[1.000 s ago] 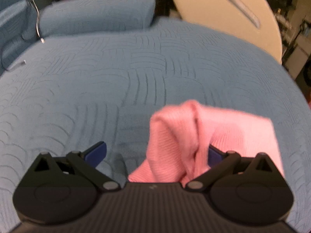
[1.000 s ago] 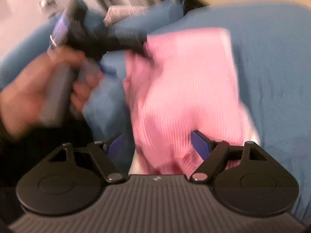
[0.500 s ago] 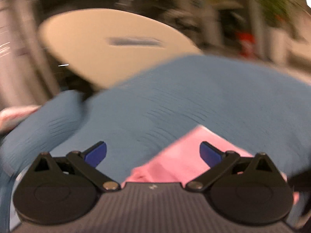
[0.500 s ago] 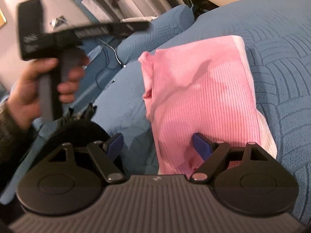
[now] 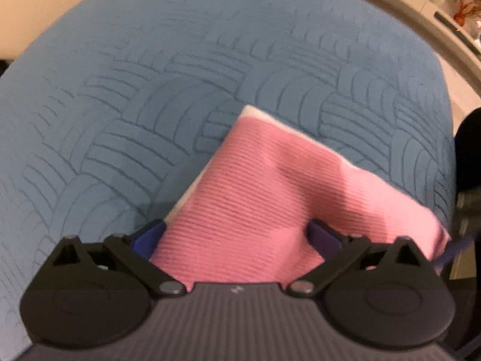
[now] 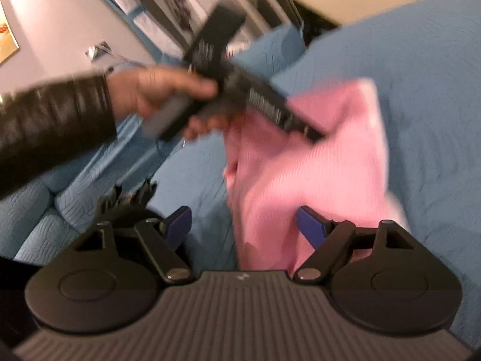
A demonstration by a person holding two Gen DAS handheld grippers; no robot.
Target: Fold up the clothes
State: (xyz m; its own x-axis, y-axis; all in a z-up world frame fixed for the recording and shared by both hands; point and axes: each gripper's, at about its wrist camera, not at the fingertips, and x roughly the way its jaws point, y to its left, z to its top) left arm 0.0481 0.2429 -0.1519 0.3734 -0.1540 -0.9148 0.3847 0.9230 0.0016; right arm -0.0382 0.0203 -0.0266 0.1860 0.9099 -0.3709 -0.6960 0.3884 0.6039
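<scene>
Your pink garment (image 5: pixel 270 198) lies on the blue quilted bed (image 5: pixel 150 90), partly folded, a paler under-layer showing along its far and left edges. Your left claw (image 5: pixel 237 237) is spread wide over the near part of the cloth, pinching nothing. Your right claw (image 6: pixel 243 225) is likewise spread; its right finger sits at the cloth's near end, its left finger over bare quilt. In the right wrist view your left hand (image 6: pixel 156 96) holds its tool above the garment's far left part, where the fabric looks raised; the blur hides whether any fabric is caught. Risk, in my judgement: with neither claw pinching, any sweep across the ribbed knit could drag the top layer and skew the fold; closing now could catch both layers.
</scene>
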